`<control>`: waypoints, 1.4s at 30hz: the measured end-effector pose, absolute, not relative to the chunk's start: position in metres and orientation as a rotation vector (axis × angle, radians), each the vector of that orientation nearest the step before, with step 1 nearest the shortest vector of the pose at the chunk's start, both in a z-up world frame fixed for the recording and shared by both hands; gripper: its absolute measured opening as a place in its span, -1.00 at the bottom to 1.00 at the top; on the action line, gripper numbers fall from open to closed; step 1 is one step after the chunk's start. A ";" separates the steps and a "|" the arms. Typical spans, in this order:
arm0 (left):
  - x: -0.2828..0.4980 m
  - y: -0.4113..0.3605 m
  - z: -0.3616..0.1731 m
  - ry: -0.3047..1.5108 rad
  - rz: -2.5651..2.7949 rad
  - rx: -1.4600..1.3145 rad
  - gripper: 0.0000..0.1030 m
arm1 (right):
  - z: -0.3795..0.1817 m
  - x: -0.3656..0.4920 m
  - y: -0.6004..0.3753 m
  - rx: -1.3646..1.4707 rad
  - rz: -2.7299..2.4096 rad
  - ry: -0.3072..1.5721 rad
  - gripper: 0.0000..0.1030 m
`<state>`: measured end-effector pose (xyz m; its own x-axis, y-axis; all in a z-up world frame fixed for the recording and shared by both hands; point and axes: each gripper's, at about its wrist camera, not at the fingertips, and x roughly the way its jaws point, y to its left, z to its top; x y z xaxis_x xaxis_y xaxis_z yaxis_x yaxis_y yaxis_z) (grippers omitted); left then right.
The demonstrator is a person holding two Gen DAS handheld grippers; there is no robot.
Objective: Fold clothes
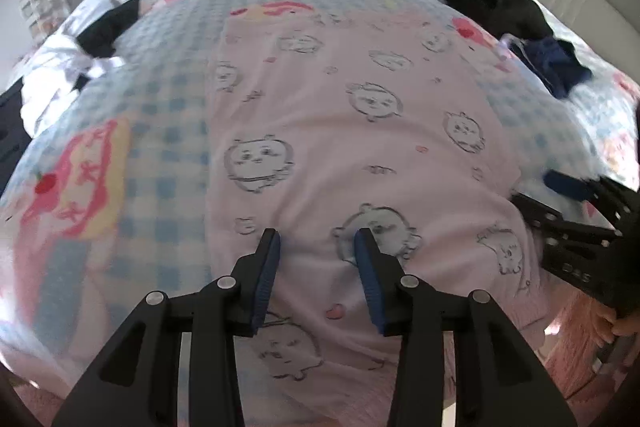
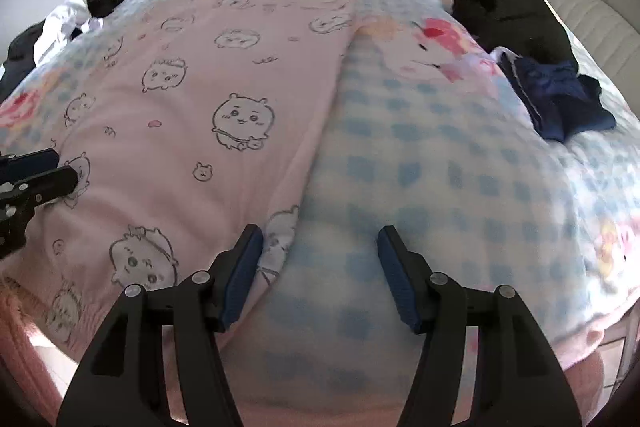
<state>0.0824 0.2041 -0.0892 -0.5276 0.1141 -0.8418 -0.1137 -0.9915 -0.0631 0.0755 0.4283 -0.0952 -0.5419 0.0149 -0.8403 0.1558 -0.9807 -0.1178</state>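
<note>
The pink garment (image 1: 340,131), printed with cartoon animals, lies spread flat on the checked bed cover (image 1: 160,131) near the bed's front edge, and no fold shows in it yet, so folding seems barely begun. The left tool (image 1: 317,235) hangs over the garment's near hem, its pads spread and pinching nothing. The right tool (image 2: 320,233) sits at the garment's right edge, also spread and empty. Beyond the garment, a black garment (image 2: 508,11), a navy one (image 2: 560,103) and a black-and-white heap (image 1: 80,43) wait unfolded.
</note>
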 end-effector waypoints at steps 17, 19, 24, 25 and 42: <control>0.140 0.193 -0.085 -0.190 2.651 -1.436 0.01 | -0.086 0.113 0.398 1.424 -2.585 0.182 0.19; 0.137 0.186 -0.090 -0.181 2.665 -1.502 0.13 | -0.091 0.117 0.399 1.423 -2.579 0.205 0.20; 0.137 0.157 -0.090 -0.340 2.721 -1.549 0.13 | -0.086 0.118 0.417 1.458 -2.604 0.139 0.27; 0.138 0.152 -0.089 -0.392 2.730 -1.547 0.12 | -0.084 0.119 0.418 1.466 -2.614 0.121 0.27; 0.141 0.166 -0.095 -0.315 2.706 -1.578 0.16 | -0.084 0.134 0.399 1.472 -2.568 0.170 0.28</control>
<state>0.1409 0.1655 -0.0945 -0.4975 0.0942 -0.8623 0.1063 -0.9800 -0.1684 0.1339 0.3987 -0.0839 -0.4955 -0.0957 -0.8633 0.2086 -0.9779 -0.0113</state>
